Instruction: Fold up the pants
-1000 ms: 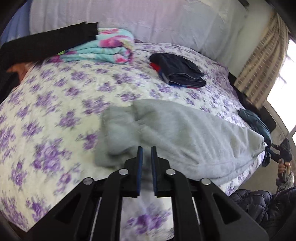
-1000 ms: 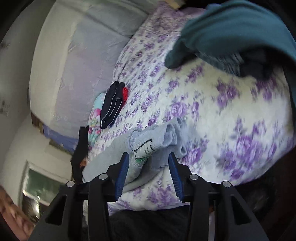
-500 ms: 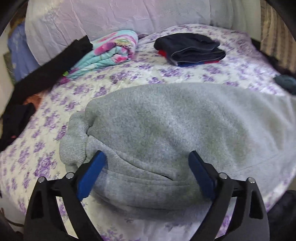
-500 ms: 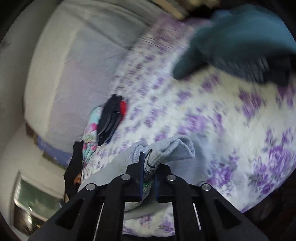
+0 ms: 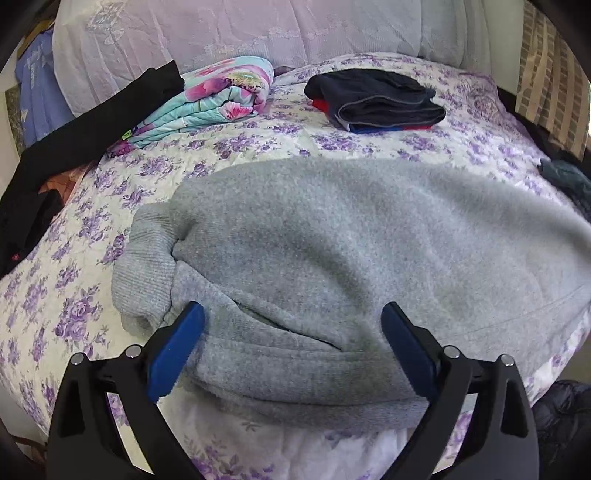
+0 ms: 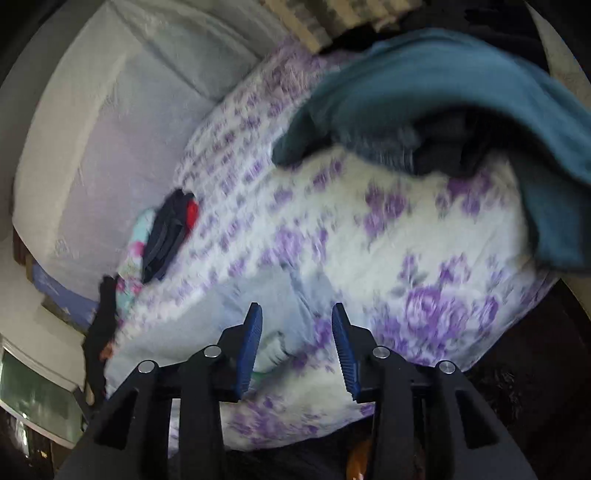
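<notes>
Grey fleece pants lie folded across the purple-flowered bed, ribbed cuffs at the left. My left gripper hangs low over their near edge, its jaws wide and still opening. The folded fabric bulges between the blue pads, which do not press on it. In the blurred right wrist view, the other end of the pants lies pale beneath my right gripper. Its jaws are opening, a printed bit of the pants lies by the left finger, and nothing is gripped.
A folded navy and red stack and a floral blanket sit at the far side by the pale cover. A black garment trails off the left. A teal garment is heaped near the right gripper.
My left gripper went from shut to wide open and dropped close over the grey pants. My right gripper shut on the pants' end half a second ago and has since let go.
</notes>
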`<state>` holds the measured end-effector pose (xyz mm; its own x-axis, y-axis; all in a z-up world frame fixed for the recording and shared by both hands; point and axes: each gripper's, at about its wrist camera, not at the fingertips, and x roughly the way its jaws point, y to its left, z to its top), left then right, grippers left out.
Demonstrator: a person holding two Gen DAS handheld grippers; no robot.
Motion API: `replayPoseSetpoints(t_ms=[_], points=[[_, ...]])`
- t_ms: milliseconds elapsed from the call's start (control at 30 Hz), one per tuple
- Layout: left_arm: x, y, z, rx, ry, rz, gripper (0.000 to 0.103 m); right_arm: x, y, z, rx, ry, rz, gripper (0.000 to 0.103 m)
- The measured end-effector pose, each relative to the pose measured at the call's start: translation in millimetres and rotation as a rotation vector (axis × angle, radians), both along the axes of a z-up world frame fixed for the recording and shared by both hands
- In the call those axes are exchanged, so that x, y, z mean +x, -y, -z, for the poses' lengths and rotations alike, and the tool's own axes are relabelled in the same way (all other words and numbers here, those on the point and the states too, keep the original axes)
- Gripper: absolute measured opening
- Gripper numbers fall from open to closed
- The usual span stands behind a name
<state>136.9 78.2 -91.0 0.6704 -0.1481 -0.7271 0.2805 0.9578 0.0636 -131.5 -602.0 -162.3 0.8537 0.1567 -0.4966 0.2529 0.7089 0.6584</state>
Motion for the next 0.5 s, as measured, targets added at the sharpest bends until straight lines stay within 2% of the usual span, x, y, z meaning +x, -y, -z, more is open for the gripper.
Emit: replayPoseSetpoints(t_ms=[33, 100, 300, 367, 400, 433, 500], points=[[-2, 0, -3, -0.015, 0.004, -0.003, 0.094, 3, -3, -11, -0.022, 0.015, -0.032, 0.04], [-4, 0, -9, -0.045, 0.017, 0.0, 0.094, 19, -6, -19, -0.07, -0.03, -0.059, 0.044], [-10, 1, -16, -0.081, 0.044, 0.001, 0.094, 62, 12, 15, 0.025, -0.138, -0.093, 0.045], [-16, 3, -24, -0.109, 0.071, 0.021, 0.094, 59, 2, 19, 0.057, -0.109, -0.156, 0.027], [-17, 4, -27, -0.118, 0.079, 0.03, 0.094, 57, -3, 15, 0.033, -0.094, -0.166, 0.018], [-20, 8, -31, -0.128, 0.091, 0.052, 0.094, 54, -8, 8, -0.003, -0.068, -0.175, 0.013], [-25, 19, -36, -0.133, 0.105, 0.111, 0.094, 52, -14, -11, -0.059, -0.029, -0.16, 0.011]])
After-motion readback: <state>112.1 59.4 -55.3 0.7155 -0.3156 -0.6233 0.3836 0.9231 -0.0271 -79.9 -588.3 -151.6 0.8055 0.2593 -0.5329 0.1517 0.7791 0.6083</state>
